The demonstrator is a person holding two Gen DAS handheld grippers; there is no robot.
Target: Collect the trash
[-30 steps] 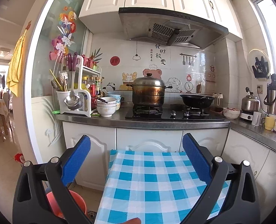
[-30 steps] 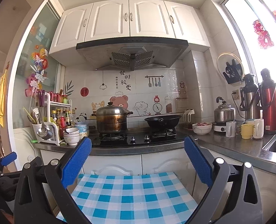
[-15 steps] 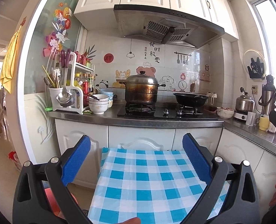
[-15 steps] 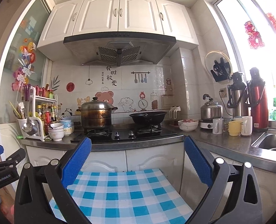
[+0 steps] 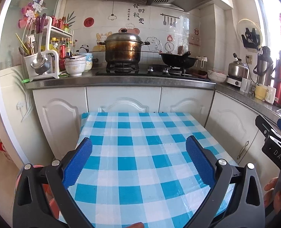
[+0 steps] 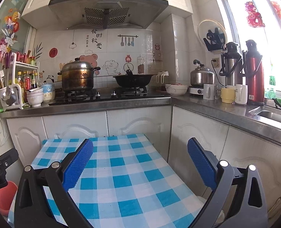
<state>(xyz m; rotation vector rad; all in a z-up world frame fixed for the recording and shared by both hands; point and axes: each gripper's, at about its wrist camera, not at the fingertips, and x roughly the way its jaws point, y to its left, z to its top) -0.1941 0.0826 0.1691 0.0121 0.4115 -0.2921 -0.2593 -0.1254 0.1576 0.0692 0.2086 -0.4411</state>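
Trash unseen; blue-checked table (image 5: 140, 152) under both wide-spread tools (image 5: 138, 148) (image 6: 140, 150).

Your jaws hang spread over the checked desk (image 5: 136, 152), bare across the frame's centre. Above it the white cabinets (image 5: 121, 100) wall off the far edge — a red bucket (image 6: 2, 195) crowds lower left.

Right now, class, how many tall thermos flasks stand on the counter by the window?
2. A silver thermos flask stands behind the mugs; a red thermos flask stands right of it, nearest the window. More may be hidden beyond the frame edge.
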